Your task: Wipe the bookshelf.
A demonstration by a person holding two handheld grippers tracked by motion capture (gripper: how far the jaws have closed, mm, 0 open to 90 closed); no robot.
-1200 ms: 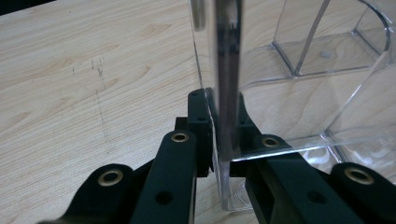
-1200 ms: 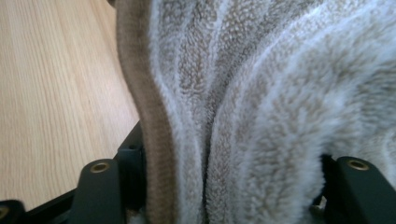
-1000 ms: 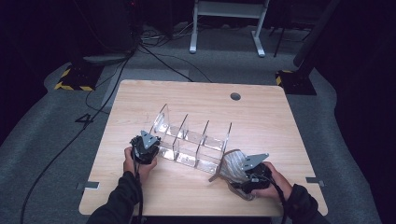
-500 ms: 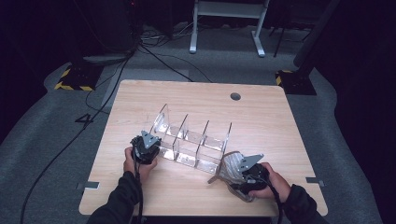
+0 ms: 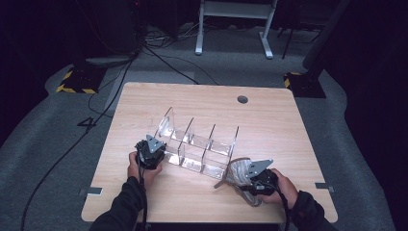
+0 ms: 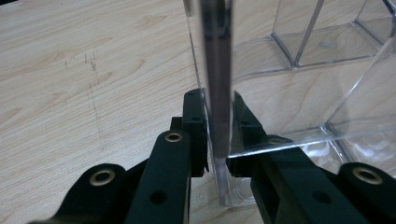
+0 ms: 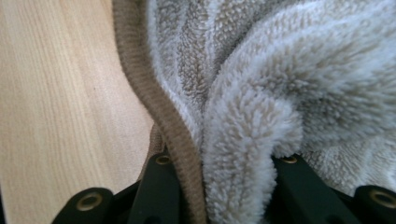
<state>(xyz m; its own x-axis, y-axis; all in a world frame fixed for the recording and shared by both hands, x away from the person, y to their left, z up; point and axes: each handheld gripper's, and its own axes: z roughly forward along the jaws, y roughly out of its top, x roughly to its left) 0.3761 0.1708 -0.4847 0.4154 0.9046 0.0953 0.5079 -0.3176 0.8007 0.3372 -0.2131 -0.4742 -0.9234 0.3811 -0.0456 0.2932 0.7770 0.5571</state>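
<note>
— What do we hold now?
— Our left gripper (image 6: 217, 140) still clamps the clear organizer's (image 5: 202, 144) end wall, mid-surface. Our right gripper (image 7: 224, 182) keeps its jaws closed on the fleecy cloth (image 7: 280, 93) near the surface's (image 5: 269, 120) front edge.
— Any change?
— We see almost none.

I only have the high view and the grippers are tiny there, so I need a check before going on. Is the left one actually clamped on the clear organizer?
Observer: Yes. The left gripper has its jaws shut on the end wall of the clear organizer, one jaw on each face.
Operator: And the right one, what is that pale lump?
Observer: A fluffy beige towel with a brown hem; the right gripper is shut on a thick fold.
Operator: Anything inside the compartments?
Observer: Those in the left gripper view look empty.
</note>
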